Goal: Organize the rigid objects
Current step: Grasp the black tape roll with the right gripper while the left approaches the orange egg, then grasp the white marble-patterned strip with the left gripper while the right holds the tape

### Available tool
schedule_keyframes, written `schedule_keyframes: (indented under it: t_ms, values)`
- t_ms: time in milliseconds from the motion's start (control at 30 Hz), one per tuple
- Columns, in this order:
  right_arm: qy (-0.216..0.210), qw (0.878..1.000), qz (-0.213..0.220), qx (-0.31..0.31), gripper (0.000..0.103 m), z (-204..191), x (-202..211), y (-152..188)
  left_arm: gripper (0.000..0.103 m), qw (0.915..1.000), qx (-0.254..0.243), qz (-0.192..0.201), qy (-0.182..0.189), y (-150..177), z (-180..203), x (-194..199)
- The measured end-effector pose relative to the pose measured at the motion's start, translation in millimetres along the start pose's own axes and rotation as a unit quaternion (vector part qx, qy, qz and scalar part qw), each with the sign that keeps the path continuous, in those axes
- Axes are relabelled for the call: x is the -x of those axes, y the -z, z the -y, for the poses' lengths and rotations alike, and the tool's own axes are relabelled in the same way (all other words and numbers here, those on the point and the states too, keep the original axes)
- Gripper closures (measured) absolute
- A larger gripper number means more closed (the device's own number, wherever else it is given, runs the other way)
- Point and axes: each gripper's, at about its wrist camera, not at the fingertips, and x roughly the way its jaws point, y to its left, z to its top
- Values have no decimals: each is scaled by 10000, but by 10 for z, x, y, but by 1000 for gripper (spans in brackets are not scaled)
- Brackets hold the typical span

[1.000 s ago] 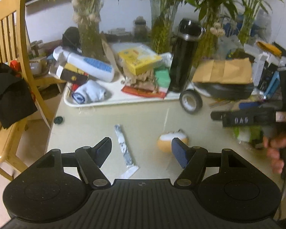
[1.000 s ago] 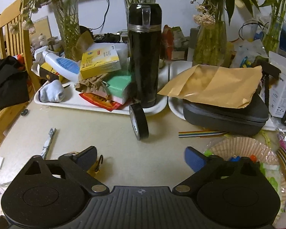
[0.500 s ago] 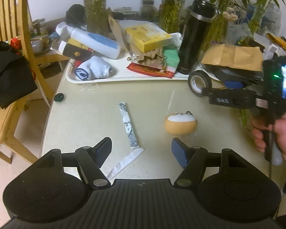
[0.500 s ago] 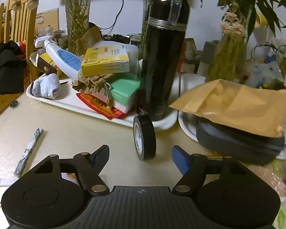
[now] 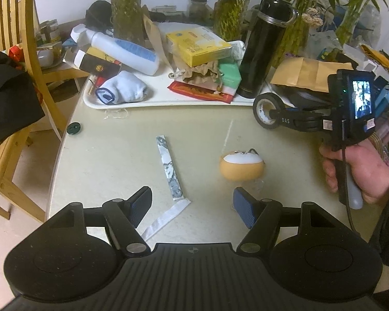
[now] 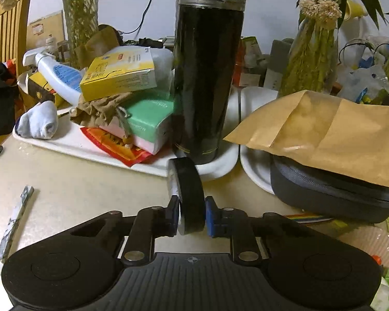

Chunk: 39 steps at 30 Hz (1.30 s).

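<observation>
Right gripper (image 6: 192, 216) clamped on the black tape roll (image 6: 191, 197), which stands on edge on the table (image 6: 90, 189), pads on both flat sides. Just beyond it: white tray (image 6: 153, 167) rim and upright black flask (image 6: 207, 77). Left gripper (image 5: 192, 203) spread apart, nothing between the fingers; orange round toy (image 5: 241, 165) just ahead to its right, marbled strip (image 5: 169, 172) ahead.

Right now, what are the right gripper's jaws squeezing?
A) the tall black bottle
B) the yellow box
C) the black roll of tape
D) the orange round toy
C: in the right wrist view the right gripper has its jaws pressed on both flat sides of the black roll of tape, which stands on edge.
</observation>
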Motion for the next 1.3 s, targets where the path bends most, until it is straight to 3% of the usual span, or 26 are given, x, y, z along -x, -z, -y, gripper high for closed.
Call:
schedule_keyframes:
  t_ms: [233,533,867,1133,1300]
  values:
    - [-94,9997,-241,43,84,-44,205,-73,34,9998,-117,109,-112,32,8,-39]
    - [-267,9993,-243,5,84,-81,836,-209,35,9996,19,172,-210,1,-44,-147]
    - [-513,9982,-295,-24,84,-40,1568,3,35,9995,91,233,-205,-69,-33,-263]
    - [-573,9977,-356,-47,83,-7,1794,162,36,9992,236,121,-309,-101,-170,-457]
    - [-576,9979,-302,26,83,-8,1803,162,43,9988,337,-38,-348,-99,-263,-601]
